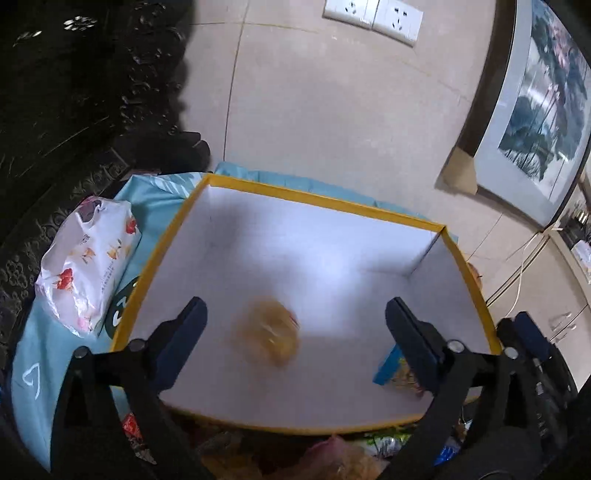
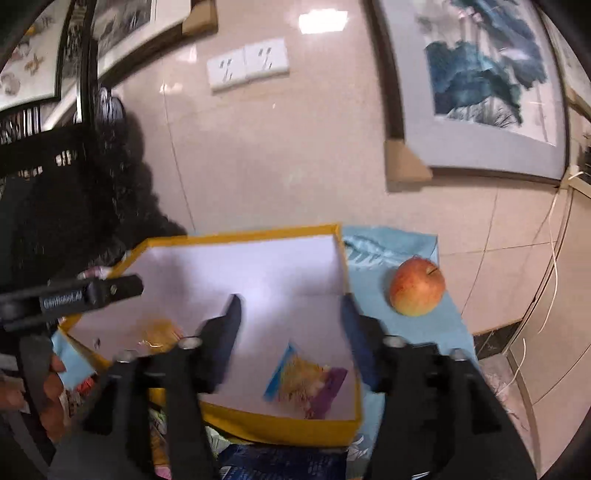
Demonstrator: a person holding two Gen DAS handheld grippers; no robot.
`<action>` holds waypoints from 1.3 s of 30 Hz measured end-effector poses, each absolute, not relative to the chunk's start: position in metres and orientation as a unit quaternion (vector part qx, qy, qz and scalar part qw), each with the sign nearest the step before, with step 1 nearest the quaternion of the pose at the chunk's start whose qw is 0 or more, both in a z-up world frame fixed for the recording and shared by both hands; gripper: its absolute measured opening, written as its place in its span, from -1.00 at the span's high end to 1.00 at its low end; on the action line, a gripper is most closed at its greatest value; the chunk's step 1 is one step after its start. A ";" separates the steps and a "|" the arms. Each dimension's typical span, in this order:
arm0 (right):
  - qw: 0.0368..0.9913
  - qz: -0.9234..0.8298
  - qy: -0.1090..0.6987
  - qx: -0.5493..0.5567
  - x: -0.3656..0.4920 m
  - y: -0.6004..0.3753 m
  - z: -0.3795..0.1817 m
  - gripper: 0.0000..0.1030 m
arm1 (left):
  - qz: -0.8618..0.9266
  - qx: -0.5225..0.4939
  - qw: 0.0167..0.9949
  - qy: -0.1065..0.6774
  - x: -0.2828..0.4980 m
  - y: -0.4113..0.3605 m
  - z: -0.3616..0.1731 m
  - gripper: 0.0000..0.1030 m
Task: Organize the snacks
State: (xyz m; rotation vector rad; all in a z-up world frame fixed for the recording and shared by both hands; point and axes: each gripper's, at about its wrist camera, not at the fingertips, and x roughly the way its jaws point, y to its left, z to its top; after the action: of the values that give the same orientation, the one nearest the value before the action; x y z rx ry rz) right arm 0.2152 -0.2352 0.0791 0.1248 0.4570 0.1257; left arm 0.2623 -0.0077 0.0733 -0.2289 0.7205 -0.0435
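A yellow-rimmed box with a white inside [image 1: 463,258] [image 2: 280,426] stands on a light blue cloth. A golden wrapped snack [image 1: 267,332] [image 2: 159,334], blurred, lies in the box below my open left gripper [image 1: 295,314]. A blue and purple snack packet [image 1: 393,371] [image 2: 304,384] lies in the box's near right corner, below my open, empty right gripper [image 2: 291,306]. The left gripper also shows in the right wrist view [image 2: 110,288]. Several loose snack packets [image 1: 332,454] lie in front of the box.
A white tissue pack with red prints [image 1: 86,264] lies left of the box. A red-yellow apple [image 2: 417,286] sits on the cloth [image 2: 436,332] right of it. Dark carved furniture [image 1: 74,110] stands left. A tiled wall with sockets [image 1: 373,18] and framed paintings [image 2: 480,81] is behind.
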 end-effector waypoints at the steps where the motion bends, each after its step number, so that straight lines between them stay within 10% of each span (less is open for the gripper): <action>1: 0.971 0.064 0.222 0.063 0.211 -0.238 0.082 -0.15 | -0.020 -0.119 0.928 0.352 0.258 -0.004 0.073 -0.96; 6: 0.970 0.076 0.219 0.069 0.175 -0.247 0.093 -0.23 | -0.035 -0.137 0.923 0.358 0.224 0.008 0.078 -0.96; 11: 0.975 0.072 0.198 0.063 0.119 -0.249 0.093 -0.97 | -0.039 -0.097 0.930 0.353 0.167 0.011 0.081 -0.96; 39: 0.943 0.126 0.291 0.096 0.024 -0.241 0.020 -0.97 | -0.026 -0.126 0.851 0.509 0.051 0.017 -0.024 -0.96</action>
State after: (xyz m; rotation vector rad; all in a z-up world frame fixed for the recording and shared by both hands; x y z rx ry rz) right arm 0.0244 -0.2407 0.0198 0.1963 0.5933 0.2573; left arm 0.0515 0.0172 -0.0242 -0.2648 1.0716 -0.0548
